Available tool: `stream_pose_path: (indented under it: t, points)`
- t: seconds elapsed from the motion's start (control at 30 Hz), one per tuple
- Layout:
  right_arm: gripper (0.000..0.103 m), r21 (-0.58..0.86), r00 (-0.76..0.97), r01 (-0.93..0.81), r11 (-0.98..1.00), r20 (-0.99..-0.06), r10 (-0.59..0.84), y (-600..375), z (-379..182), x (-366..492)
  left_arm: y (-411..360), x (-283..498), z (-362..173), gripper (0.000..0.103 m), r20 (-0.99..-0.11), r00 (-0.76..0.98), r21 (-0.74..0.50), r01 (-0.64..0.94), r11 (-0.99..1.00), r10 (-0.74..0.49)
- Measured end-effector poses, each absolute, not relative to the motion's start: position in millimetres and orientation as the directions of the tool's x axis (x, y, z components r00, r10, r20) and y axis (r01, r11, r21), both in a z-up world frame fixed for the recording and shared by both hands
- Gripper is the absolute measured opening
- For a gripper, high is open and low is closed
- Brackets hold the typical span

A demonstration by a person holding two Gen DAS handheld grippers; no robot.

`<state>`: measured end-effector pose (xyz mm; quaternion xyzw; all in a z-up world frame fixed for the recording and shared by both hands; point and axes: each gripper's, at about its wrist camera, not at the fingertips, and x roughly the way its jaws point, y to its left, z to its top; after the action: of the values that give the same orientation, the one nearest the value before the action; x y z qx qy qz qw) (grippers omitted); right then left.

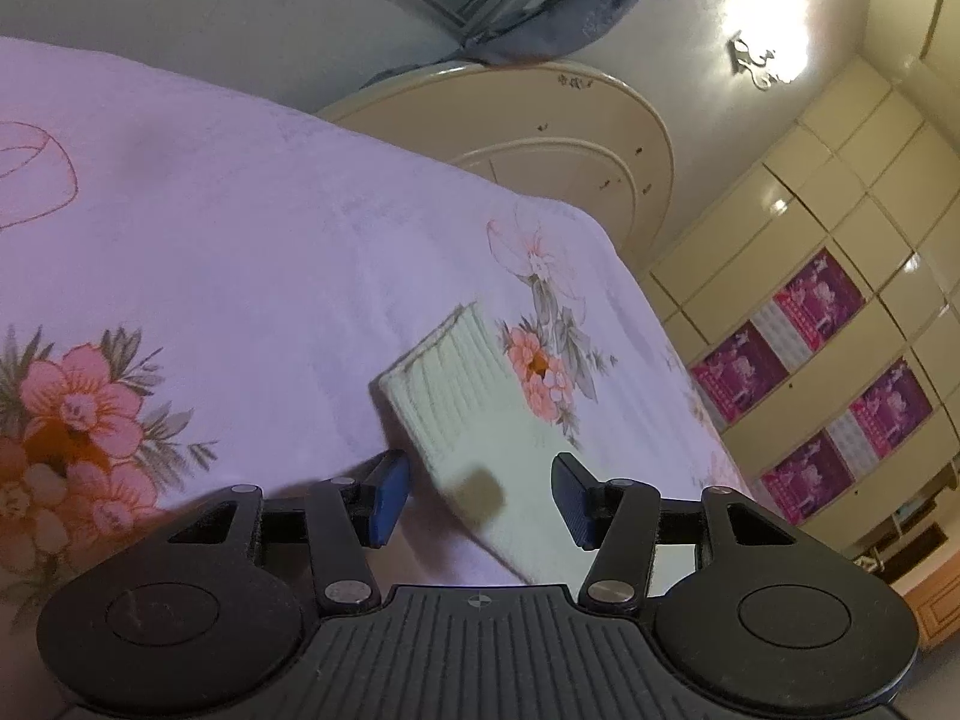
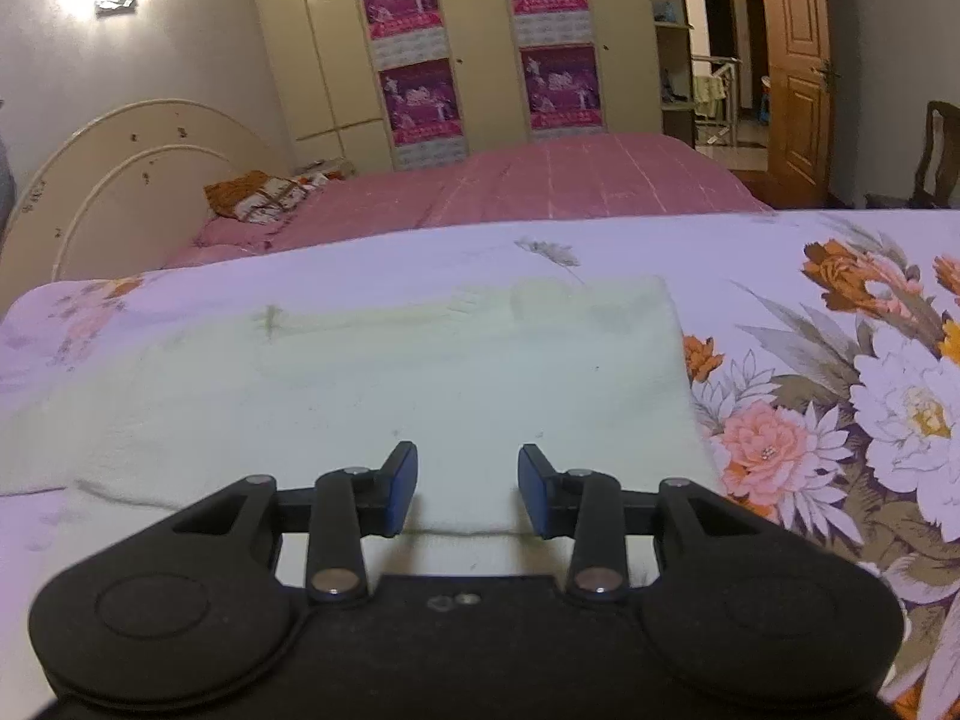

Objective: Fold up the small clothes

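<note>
Ribbed pale-green knit garment [image 1: 474,414] on smooth matt floral cotton bedsheet [image 1: 240,252].

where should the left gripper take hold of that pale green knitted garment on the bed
Probably the near long edge of the pale green garment, just ahead of the left gripper. It lies flat on the floral sheet, so come in low from this side, open jaws straddling the edge.

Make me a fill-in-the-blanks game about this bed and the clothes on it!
1. The pale green garment lies on a bedsheet printed with ____.
2. The pads of the right claw are coloured ____.
3. The cupboard doors carry ____ purple posters.
4. The left claw is ____, gripping nothing.

Missing words: flowers; blue; four; open
</note>
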<state>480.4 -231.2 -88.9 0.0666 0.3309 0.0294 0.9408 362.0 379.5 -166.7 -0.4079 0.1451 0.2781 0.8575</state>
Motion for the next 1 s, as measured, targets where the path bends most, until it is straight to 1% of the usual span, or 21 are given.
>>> stream_pose_path:
  t: [0.03, 0.07, 0.1, 0.13, 0.17, 0.2, 0.27, 0.3, 0.43, 0.5, 0.6, 0.73, 1.0]
  points:
    - [0.036, 0.151, 0.776, -0.006, 0.989, -0.622, 0.100, -232, -90, 482, 383, 366, -167, 0.053, -0.475, 0.805, -0.621, -0.592, 0.513, 0.355]
    - [0.036, 0.154, 0.775, -0.002, 0.988, -0.624, 0.099, -233, -91, 483, 381, 370, -160, 0.041, -0.476, 0.806, -0.621, -0.591, 0.516, 0.351]
    - [0.036, 0.154, 0.775, -0.001, 0.988, -0.624, 0.098, -234, -92, 482, 384, 371, -161, 0.027, -0.491, 0.800, -0.615, -0.599, 0.513, 0.345]
    - [0.036, 0.151, 0.776, 0.000, 0.989, -0.624, 0.095, -235, -92, 482, 390, 380, -163, 0.002, -0.518, 0.790, -0.614, -0.610, 0.501, 0.328]
    - [0.036, 0.149, 0.776, 0.000, 0.989, -0.624, 0.094, -236, -92, 481, 393, 382, -165, 0.002, -0.533, 0.786, -0.624, -0.616, 0.482, 0.315]
    - [0.036, 0.148, 0.775, 0.004, 0.989, -0.626, 0.091, -238, -93, 480, 390, 383, -160, 0.002, -0.519, 0.793, -0.623, -0.606, 0.494, 0.319]
    - [0.036, 0.150, 0.776, 0.013, 0.989, -0.625, 0.085, -242, -93, 478, 372, 389, -144, 0.002, -0.463, 0.830, -0.602, -0.552, 0.577, 0.312]
    - [0.036, 0.153, 0.777, 0.019, 0.988, -0.624, 0.081, -244, -92, 478, 358, 397, -135, 0.002, -0.437, 0.852, -0.587, -0.513, 0.626, 0.289]
    - [0.036, 0.164, 0.780, 0.035, 0.986, -0.621, 0.076, -252, -92, 474, 278, 444, -99, 0.002, -0.362, 0.921, -0.494, -0.321, 0.808, 0.145]
    - [0.036, 0.176, 0.781, 0.039, 0.984, -0.619, 0.080, -253, -92, 472, 237, 461, -89, 0.002, -0.342, 0.937, -0.471, -0.235, 0.850, 0.070]
    - [0.036, 0.184, 0.785, 0.038, 0.982, -0.613, 0.084, -255, -89, 467, 174, 489, -81, 0.002, -0.341, 0.939, -0.430, -0.117, 0.895, -0.041]
    - [0.036, 0.197, 0.791, 0.044, 0.979, -0.605, 0.087, -260, -85, 459, 103, 521, -85, 0.002, -0.379, 0.911, -0.409, -0.009, 0.913, -0.161]
    - [0.037, 0.261, 0.798, 0.096, 0.960, -0.597, 0.083, -284, -86, 444, 6, 519, -90, 0.002, -0.419, 0.862, -0.358, 0.130, 0.925, -0.284]
